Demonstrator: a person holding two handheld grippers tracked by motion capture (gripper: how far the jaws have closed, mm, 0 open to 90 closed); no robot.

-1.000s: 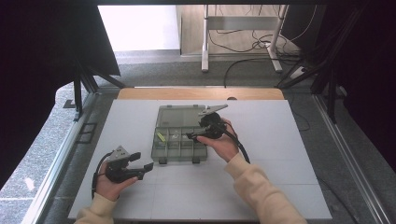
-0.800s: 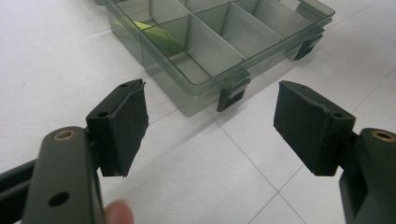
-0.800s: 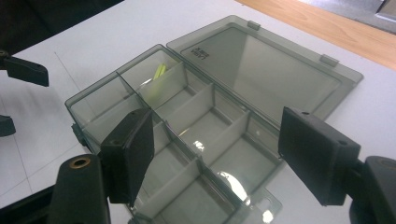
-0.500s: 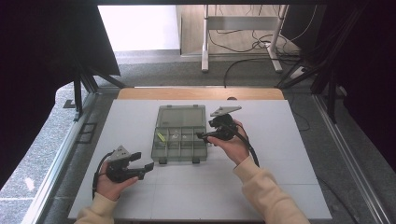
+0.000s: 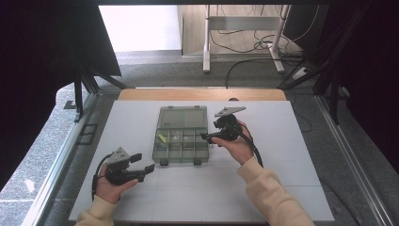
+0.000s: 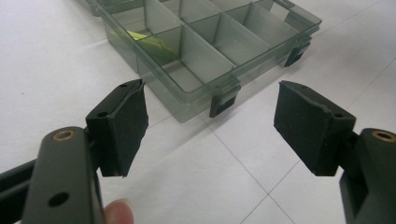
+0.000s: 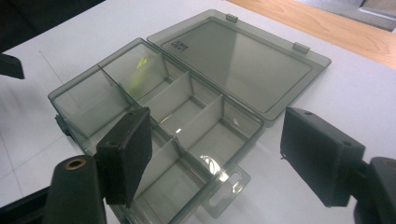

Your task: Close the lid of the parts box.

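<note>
Box (image 5: 181, 141) lies on the table (image 5: 291, 155), lid already open; my right hand-held gripper (image 5: 209, 137), jaws apart and empty, hovers at its edge; filling remains.

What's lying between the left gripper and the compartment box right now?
Nothing: in the high view, bare white table separates the left gripper from the compartment box, and the left gripper view shows the same.

The yellow-green piece (image 5: 162, 138) in the organizer box (image 5: 181, 157) is too small to identify.
</note>
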